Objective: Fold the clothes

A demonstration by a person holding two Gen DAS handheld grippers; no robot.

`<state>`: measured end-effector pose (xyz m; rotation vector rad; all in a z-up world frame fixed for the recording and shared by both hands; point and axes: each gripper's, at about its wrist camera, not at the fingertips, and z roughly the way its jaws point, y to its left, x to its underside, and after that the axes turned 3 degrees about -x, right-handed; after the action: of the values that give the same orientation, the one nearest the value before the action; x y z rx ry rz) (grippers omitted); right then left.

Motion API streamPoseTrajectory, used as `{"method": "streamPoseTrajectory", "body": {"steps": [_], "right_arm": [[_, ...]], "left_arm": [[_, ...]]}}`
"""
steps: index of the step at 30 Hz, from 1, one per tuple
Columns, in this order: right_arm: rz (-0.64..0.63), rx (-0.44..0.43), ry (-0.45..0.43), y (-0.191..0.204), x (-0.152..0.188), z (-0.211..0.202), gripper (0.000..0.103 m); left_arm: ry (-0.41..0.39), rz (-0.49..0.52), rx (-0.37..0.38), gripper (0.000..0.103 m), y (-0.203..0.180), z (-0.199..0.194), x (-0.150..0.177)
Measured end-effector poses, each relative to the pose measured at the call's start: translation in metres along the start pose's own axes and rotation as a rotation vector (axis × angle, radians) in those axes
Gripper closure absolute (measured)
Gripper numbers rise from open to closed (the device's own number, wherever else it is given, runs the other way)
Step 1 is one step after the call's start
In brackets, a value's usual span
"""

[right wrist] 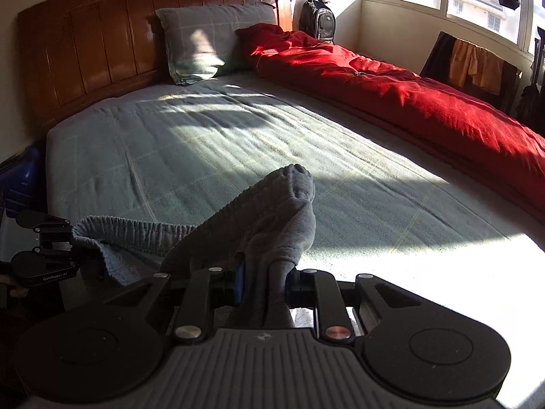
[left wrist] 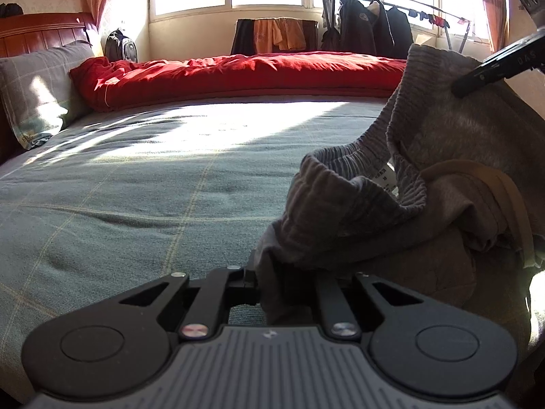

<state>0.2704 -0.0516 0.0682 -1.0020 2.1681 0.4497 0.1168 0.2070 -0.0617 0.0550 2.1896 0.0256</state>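
Observation:
A grey pair of sweatpants [left wrist: 425, 184] with a ribbed elastic waistband hangs bunched between my two grippers above the bed. My left gripper [left wrist: 272, 279] is shut on the waistband at one side; it also shows at the left of the right wrist view [right wrist: 64, 242], gripping the waistband [right wrist: 136, 235]. My right gripper [right wrist: 264, 279] is shut on a bunched fold of the same pants [right wrist: 282, 211]. Its finger shows in the left wrist view [left wrist: 477, 78], pinching the cloth high at the right.
The bed has a grey-green checked cover [left wrist: 136, 177], a red duvet [left wrist: 238, 75] along its far side, a pillow [right wrist: 211, 37] and a wooden headboard [right wrist: 95, 41]. A backpack [right wrist: 318, 17] and a clothes rack [left wrist: 374, 24] stand by the window.

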Motion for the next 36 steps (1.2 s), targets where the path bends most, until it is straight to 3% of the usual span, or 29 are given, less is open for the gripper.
{"method": "streamPoseTrajectory", "body": {"steps": [7,12,24,36], "right_arm": [[-0.233,0.052,0.077,0.06,-0.008,0.043,0.08],[-0.337,0.107,0.091,0.077,-0.018,0.063,0.082],[-0.388,0.29,0.064,0.036,-0.094,0.118,0.083],[-0.428,0.356,-0.024,0.009,-0.187,0.216,0.084]], "left_arm": [[-0.022,-0.008,0.013,0.094,0.003,-0.002,0.001],[-0.045,-0.014,-0.002,0.095,0.004,0.0,-0.001],[-0.16,-0.094,-0.124,0.096,0.049,0.001,-0.03],[-0.269,-0.163,-0.153,0.096,0.092,0.01,-0.059]]}}
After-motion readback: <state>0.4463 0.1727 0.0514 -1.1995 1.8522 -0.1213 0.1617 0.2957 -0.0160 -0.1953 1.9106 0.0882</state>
